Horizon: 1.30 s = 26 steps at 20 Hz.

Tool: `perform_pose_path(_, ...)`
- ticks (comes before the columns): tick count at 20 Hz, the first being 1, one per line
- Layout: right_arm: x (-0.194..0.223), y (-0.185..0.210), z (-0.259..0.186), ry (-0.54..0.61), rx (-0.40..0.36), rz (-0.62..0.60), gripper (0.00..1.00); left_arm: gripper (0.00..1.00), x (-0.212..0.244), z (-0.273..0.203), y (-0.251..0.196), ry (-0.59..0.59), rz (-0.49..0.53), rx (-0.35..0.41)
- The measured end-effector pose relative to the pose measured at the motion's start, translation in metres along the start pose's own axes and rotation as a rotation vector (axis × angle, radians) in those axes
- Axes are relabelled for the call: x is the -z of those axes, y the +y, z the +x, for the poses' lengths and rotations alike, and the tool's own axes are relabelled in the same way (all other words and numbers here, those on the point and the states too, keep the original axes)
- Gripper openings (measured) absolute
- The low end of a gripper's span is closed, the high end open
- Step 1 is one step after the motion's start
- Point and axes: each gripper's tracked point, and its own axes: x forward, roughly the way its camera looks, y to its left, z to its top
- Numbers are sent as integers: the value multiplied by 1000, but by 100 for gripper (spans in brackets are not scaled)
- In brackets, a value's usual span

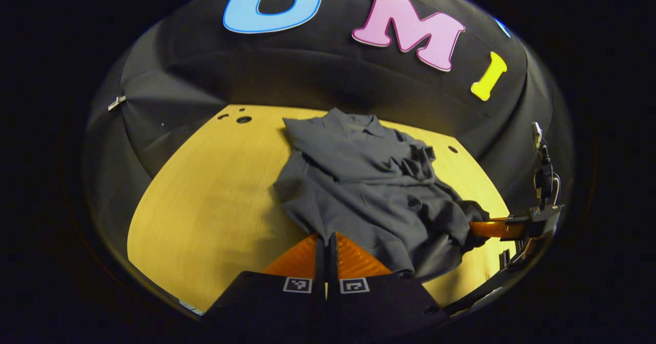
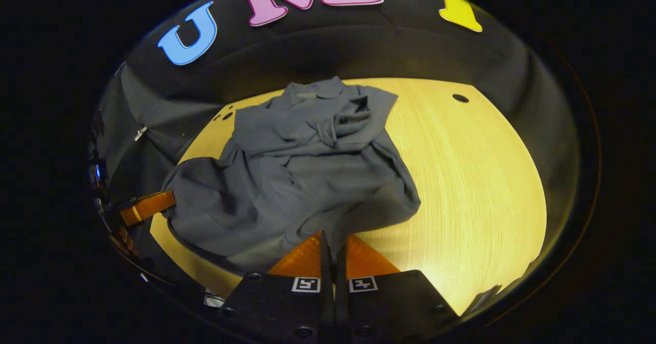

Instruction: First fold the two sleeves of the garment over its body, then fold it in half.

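Surface (image 1: 205,200): pale wood, small dark holes near its far edge.
Shirt (image 1: 359,190): grey, collar toward the far edge, both sleeves bunched over the chest, lower part rumpled toward the near edge; hem raised at both near corners.
Left gripper (image 1: 326,239): fingers closed, pinching the hem at one near corner.
Right gripper (image 2: 333,239): fingers closed, pinching the hem at the other near corner; also seen at the right in the left gripper view.
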Motion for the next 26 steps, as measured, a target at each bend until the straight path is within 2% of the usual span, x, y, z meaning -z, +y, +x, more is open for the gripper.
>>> perform_pose_path(5,-50,0,13,-68,-18,16,5,5,-45,18,-4,-49,-40,9)
perform_pose_path(6,-58,0,16,-76,-22,17,5,2,-51,23,-3,-47,-51,5)
perform_pose_path(8,-74,-4,21,-84,-23,13,5,6,-71,32,-6,-66,-70,9)
perform_pose_path(13,-117,-14,36,-129,-16,13,5,5,-119,55,-5,-124,-50,9)
perform_pose_path(22,-218,-18,74,-261,-20,-32,5,5,-201,110,-3,-206,-2,-6)
perform_pose_path(26,-247,-26,100,-293,-14,-12,5,5,-210,144,5,-236,-39,-10)
